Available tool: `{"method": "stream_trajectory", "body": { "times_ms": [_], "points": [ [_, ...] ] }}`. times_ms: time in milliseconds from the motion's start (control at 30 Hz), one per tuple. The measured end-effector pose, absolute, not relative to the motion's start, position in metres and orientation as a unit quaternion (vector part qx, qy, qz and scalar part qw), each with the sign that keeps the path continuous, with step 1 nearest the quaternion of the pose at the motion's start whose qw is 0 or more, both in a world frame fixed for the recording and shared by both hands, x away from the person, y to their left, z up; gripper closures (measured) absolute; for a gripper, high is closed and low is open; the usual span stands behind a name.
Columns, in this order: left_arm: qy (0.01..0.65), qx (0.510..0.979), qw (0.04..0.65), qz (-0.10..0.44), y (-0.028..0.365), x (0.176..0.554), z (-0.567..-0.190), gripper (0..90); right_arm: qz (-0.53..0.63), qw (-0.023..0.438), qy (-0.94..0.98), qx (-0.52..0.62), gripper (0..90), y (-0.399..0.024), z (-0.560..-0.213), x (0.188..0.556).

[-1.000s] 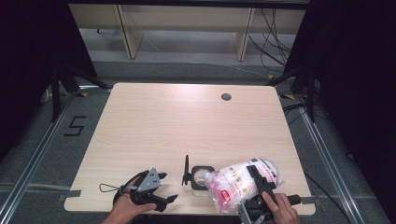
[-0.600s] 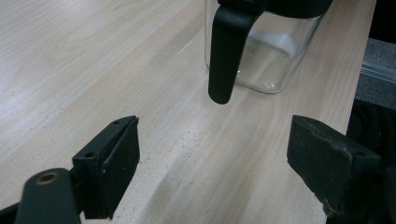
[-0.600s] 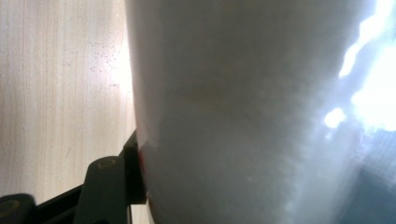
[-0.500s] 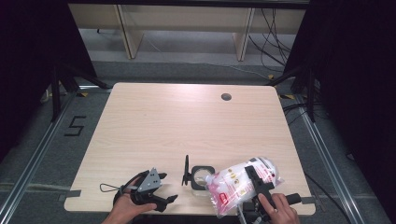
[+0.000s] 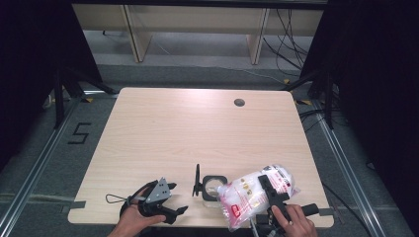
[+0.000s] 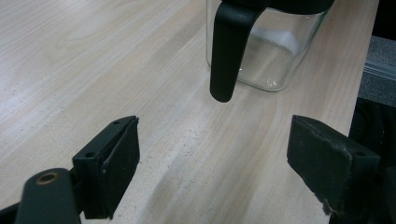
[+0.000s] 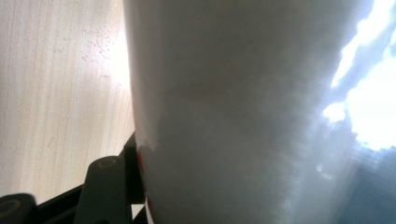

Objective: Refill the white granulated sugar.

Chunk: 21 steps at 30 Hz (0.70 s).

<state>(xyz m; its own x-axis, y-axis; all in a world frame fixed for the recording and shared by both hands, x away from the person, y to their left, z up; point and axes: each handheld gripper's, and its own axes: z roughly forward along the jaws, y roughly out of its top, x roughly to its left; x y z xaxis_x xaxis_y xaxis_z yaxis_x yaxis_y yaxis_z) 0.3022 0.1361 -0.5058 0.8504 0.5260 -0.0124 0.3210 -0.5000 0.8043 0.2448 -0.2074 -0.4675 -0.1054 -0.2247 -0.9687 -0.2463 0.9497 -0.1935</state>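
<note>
Glossy plastic bag (image 5: 257,195), clear glass jar (image 6: 266,56), matt wood table (image 5: 197,133).

even overhead light keeps the table (image 5: 197,128) bright in the high view, its surroundings falling to black. the left gripper view is sharp, with soft shadows. in the right gripper view the bag (image 7: 243,112) is blurred, glare blown out at the right edge.

Near the counter (image 5: 197,128) front edge: glass jar (image 5: 214,186) at the middle, its lid (image 5: 197,180) upright just to its left. Bag (image 5: 254,193) touching the jar's right side. Left tongs (image 5: 180,210) left of the jar, apart.
</note>
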Motion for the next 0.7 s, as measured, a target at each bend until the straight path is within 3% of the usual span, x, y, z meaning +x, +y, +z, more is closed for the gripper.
{"method": "stream_trajectory", "body": {
  "times_ms": [700],
  "points": [
    [0.245,0.861,0.432,0.114,0.1357,0.3031,-0.5066,16.7,0.003,0.651,0.742,-0.163,41.1,-0.2087,-0.4673,0.2519]
  ]
}}
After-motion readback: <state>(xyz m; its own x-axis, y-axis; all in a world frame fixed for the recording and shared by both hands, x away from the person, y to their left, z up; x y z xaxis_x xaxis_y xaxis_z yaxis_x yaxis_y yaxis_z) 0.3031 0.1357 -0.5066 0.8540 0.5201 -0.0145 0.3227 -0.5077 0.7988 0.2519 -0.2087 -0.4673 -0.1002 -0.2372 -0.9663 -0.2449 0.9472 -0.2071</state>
